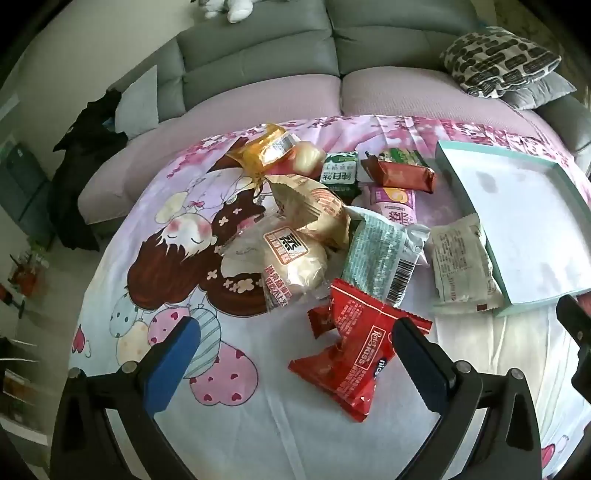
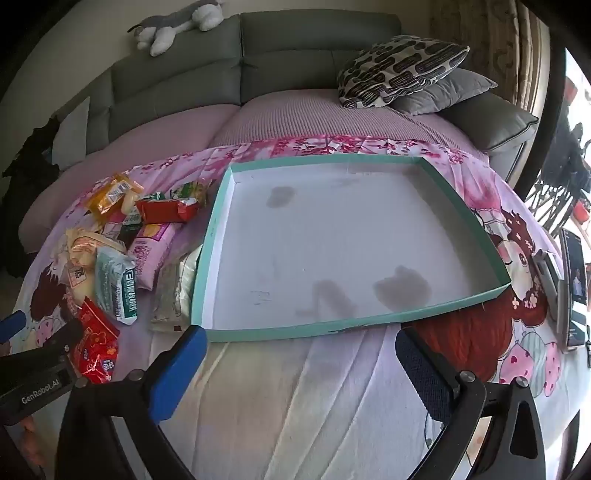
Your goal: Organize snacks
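Note:
Several wrapped snacks lie heaped on a pink cartoon-print cloth (image 1: 155, 236). In the left wrist view a red packet (image 1: 351, 350) is nearest, with a bun in a clear wrapper (image 1: 295, 262), a teal-and-white packet (image 1: 384, 254) and a white packet (image 1: 461, 258) behind it. My left gripper (image 1: 295, 328) hangs open above the red packet, touching nothing. A shallow teal-rimmed box tray (image 2: 207, 240) with a stained white floor holds nothing. My right gripper (image 2: 300, 334) stands open at its near rim, nothing between the fingers. The snack heap (image 2: 114, 284) lies left of the tray.
A grey sofa (image 1: 258, 55) with a patterned pillow (image 2: 399, 70) and a grey one backs the cloth. A plush toy (image 2: 177, 26) sits on the sofa back. A phone (image 2: 576, 288) leans at the right edge. A dark garment (image 1: 88, 133) lies far left.

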`<state>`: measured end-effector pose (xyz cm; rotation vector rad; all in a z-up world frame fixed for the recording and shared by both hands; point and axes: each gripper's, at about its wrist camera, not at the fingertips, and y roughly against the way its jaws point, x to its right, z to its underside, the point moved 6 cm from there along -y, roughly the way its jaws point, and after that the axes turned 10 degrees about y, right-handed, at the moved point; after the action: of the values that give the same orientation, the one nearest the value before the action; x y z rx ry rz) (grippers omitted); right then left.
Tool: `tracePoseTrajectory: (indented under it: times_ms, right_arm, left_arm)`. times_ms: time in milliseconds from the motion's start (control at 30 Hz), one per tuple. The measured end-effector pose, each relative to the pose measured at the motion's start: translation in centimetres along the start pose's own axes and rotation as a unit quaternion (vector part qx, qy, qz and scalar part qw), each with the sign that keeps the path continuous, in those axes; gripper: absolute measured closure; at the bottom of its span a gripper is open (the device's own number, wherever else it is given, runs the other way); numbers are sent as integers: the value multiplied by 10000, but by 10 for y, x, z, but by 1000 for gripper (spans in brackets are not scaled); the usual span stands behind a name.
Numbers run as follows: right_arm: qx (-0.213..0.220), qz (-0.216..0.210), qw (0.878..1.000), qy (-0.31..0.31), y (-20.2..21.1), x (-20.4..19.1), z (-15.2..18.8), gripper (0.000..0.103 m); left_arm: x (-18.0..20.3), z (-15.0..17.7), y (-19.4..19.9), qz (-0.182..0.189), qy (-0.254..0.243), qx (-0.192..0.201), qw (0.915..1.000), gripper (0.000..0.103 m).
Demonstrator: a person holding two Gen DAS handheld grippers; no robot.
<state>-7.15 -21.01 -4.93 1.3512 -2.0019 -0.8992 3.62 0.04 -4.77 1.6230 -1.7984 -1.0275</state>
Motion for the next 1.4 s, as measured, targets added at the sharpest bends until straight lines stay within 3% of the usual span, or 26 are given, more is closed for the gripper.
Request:
tracePoseTrajectory:
  times_ms: [167, 433, 1400]
  right_arm:
    - [-43, -41, 10000, 78, -1, 0, 2, 0]
    - [-12, -122, 9999, -77, -1, 1, 0, 0]
    - [8, -242, 9991, -354, -2, 11, 2, 0]
  left_arm:
    - [-5, 0, 1, -43, 246, -52, 9997, 0]
    - [14, 6, 2, -252, 155, -91, 9995, 0]
    - [1, -4, 1, -405, 88, -100, 9991, 0]
